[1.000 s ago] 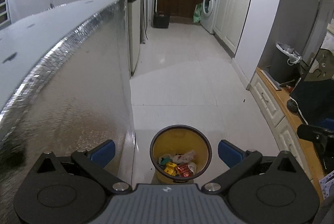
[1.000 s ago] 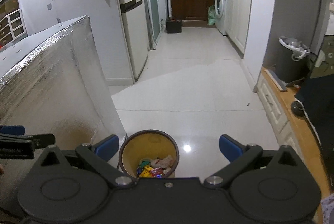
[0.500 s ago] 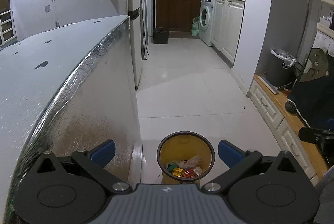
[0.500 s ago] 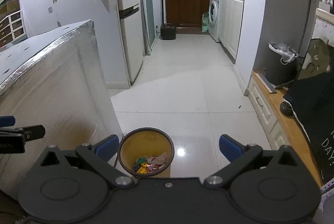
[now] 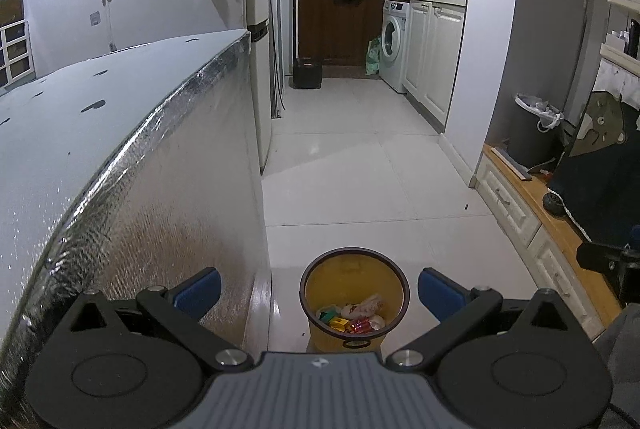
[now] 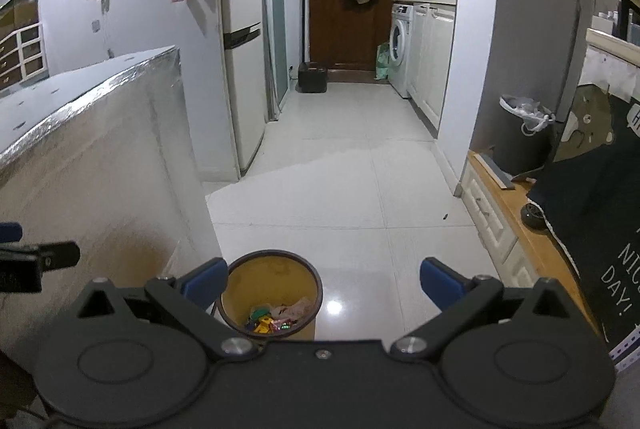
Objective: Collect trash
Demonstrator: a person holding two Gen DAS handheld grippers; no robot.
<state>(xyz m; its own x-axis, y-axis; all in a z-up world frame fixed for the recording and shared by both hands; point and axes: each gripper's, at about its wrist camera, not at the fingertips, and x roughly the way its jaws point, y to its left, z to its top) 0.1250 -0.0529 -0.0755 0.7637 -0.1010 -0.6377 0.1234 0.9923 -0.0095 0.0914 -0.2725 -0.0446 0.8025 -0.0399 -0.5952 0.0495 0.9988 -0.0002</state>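
Below, both claws spread, empty: left claw [image 5: 318, 287], right claw [image 6: 324, 279]; bin [image 5: 354, 299] base hidden, trash [image 5: 352, 317] indistinct

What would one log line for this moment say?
left tongs: open, empty | right tongs: open, empty | yellow wastebasket: on floor beside foil-covered table, wrappers inside

A small round yellow bin [image 5: 354, 299] with a dark rim stands upright on the floor [image 5: 360, 189], holding colourful crumpled wrappers [image 5: 352, 317] at its bottom.

Dim cool light, floor glare, fisheye-bowed edges
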